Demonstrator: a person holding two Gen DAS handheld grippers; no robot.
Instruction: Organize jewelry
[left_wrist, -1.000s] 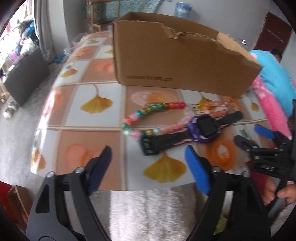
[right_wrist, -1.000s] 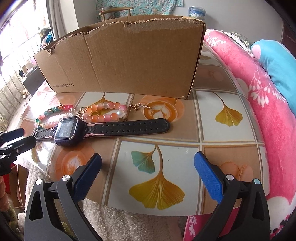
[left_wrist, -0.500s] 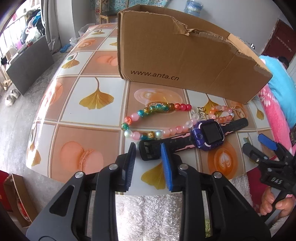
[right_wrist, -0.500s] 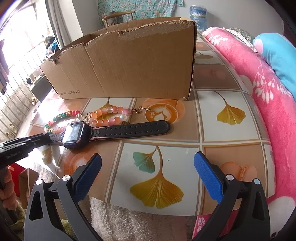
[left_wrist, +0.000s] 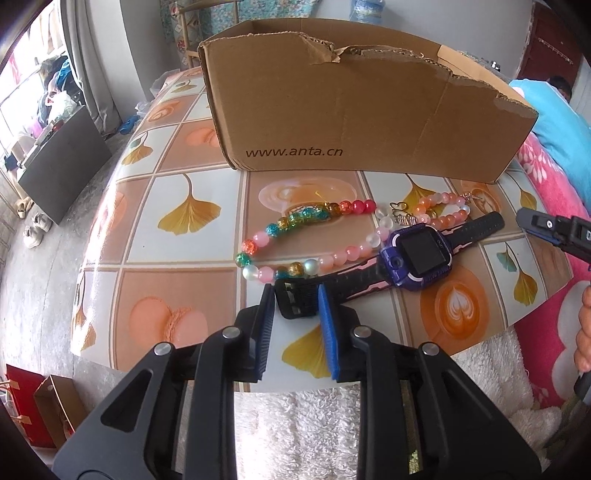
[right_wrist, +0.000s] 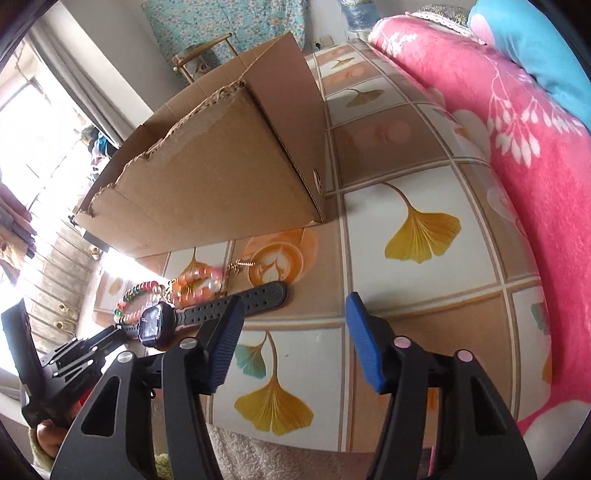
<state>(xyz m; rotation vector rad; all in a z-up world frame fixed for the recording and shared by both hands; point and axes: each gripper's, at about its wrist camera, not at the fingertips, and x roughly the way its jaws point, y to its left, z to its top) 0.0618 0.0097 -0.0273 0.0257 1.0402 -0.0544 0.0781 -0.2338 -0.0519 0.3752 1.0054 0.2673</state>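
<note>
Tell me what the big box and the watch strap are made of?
The box looks like plain brown cardboard: matte, with torn, ragged top edges and wavy layers at a corner. The watch strap looks like soft black rubber or silicone, dull, with rows of punched holes, though hard plastic is possible.

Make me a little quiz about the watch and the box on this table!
1. True or false: the watch is inside the cardboard box.
2. What sits between the left gripper pads? A) a bead bracelet B) the watch's strap end C) nothing
3. Fill in: the watch's case is ____ coloured.

Key: 1 false, it lies on the table. 2 B; the jaws have just been closing onto it. 3 purple.
</note>
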